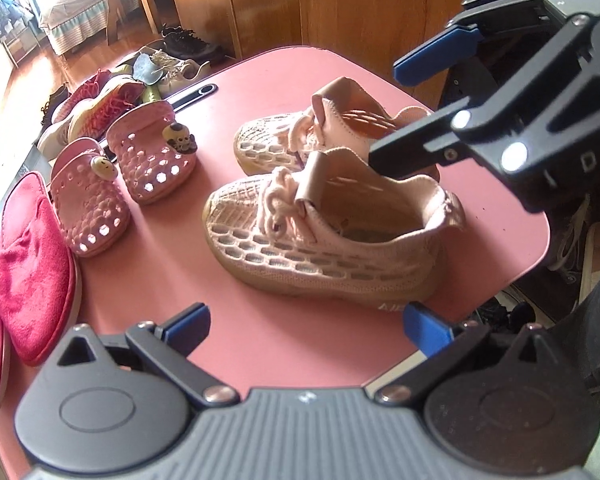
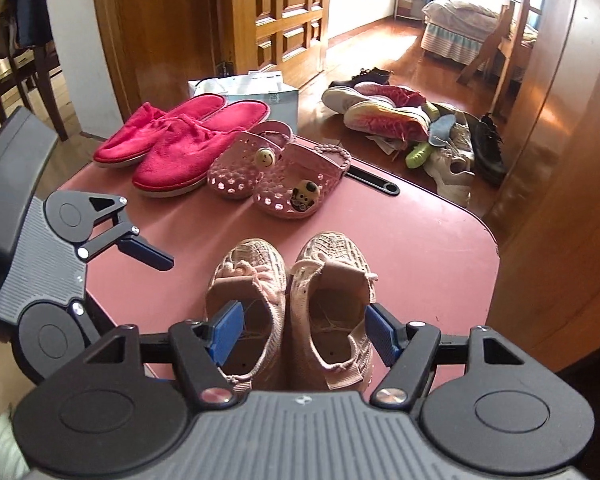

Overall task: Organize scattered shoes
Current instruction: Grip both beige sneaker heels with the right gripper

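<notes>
The pink counter (image 2: 420, 240) carries three pairs, each set side by side with toes pointing the same way, which reads as sorted placement. The knit sneakers (image 2: 288, 280) stand nearest the right gripper (image 2: 302, 328); the perforated clogs (image 2: 276, 176) sit at 12 o'clock from them; the red slippers (image 2: 180, 140) lie at 10 o'clock.

The right gripper's jaws are spread wide. One blue pad rests inside the left sneaker's opening, the other against the outer collar of the right sneaker, so the jaws span the pair at the heels. It cannot be determined whether the pads press the fabric; this stance fits either squaring the pair up or letting it go.

The left gripper (image 1: 306, 322) hovers at 9 o'clock of the sneakers, jaws wide apart, holding nothing.

On the wooden floor beyond the counter edge, at 1 o'clock in the right wrist view, a shoe pile (image 2: 412, 124) lies jumbled and unpaired. A black strap (image 2: 374, 180) lies on the counter just behind the clogs. Free counter surface lies at 3 o'clock of the sneakers.
</notes>
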### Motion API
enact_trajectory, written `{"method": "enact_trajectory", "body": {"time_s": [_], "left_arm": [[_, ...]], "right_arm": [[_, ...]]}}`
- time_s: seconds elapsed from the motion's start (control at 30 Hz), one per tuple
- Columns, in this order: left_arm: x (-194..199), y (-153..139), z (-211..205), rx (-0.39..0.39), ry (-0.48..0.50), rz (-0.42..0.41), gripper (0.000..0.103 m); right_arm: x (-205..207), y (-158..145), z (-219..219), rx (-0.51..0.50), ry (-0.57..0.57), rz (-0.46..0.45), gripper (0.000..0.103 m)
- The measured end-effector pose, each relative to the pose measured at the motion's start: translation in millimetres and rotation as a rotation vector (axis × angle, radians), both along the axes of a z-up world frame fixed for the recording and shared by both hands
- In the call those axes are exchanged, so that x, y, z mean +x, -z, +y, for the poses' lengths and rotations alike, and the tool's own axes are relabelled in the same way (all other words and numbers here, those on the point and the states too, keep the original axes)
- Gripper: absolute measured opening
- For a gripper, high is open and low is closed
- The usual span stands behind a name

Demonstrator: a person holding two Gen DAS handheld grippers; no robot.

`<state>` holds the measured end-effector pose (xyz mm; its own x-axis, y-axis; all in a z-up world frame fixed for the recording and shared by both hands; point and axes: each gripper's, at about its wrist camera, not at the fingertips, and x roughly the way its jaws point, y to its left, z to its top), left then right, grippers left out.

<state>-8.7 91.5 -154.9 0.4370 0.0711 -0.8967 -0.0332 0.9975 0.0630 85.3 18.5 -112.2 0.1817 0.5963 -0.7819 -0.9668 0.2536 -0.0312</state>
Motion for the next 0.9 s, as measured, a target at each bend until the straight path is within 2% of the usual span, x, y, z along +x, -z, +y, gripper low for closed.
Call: {"method": "enact_trajectory", "body": {"time_s": [0.17, 0.27, 0.4, 0.53, 0.63, 0.7, 0.83, 0.9], "left_arm": [[3.1, 3.8, -2.8, 0.0, 0.005, 0.012, 0.103], [5.7, 6.7, -4.6, -0.002, 0.006, 0.021, 0.103], [8.9, 12.6, -7.6, 0.004, 0.01, 0.041, 0.103], [9.5, 15.8, -8.5, 0.01, 0.01, 0.056, 0.103], [8.6, 14.2, -6.5, -0.007, 0.003, 0.05, 0.103], [8.8, 14.3, -5.1, -0.017, -0.01, 0.053, 0.103], [9.1, 13.7, -6.3, -0.028, -0.004, 0.051, 0.103], [9.6, 14.3, -7.6, -0.025, 0.003, 0.053, 0.103]], "right_arm": [[5.3, 23.6, 15.5, -0.094, -0.029, -0.014, 0.066], [8.6, 30.4, 23.8, -0.106, -0.027, -0.004, 0.066], [11.8, 34.1, 31.2, -0.097, -0.045, -0.034, 0.065], [12.1, 27.5, 31.5, -0.104, -0.07, -0.063, 0.061], [4.7, 16.9, 22.7, -0.062, -0.142, -0.109, 0.061], [2.6, 16.7, 23.4, -0.055, -0.166, -0.093, 0.061], [-0.9, 31.2, 32.4, -0.09, -0.241, -0.11, 0.061], [1.1, 40.0, 38.4, -0.116, -0.246, -0.087, 0.061]]}}
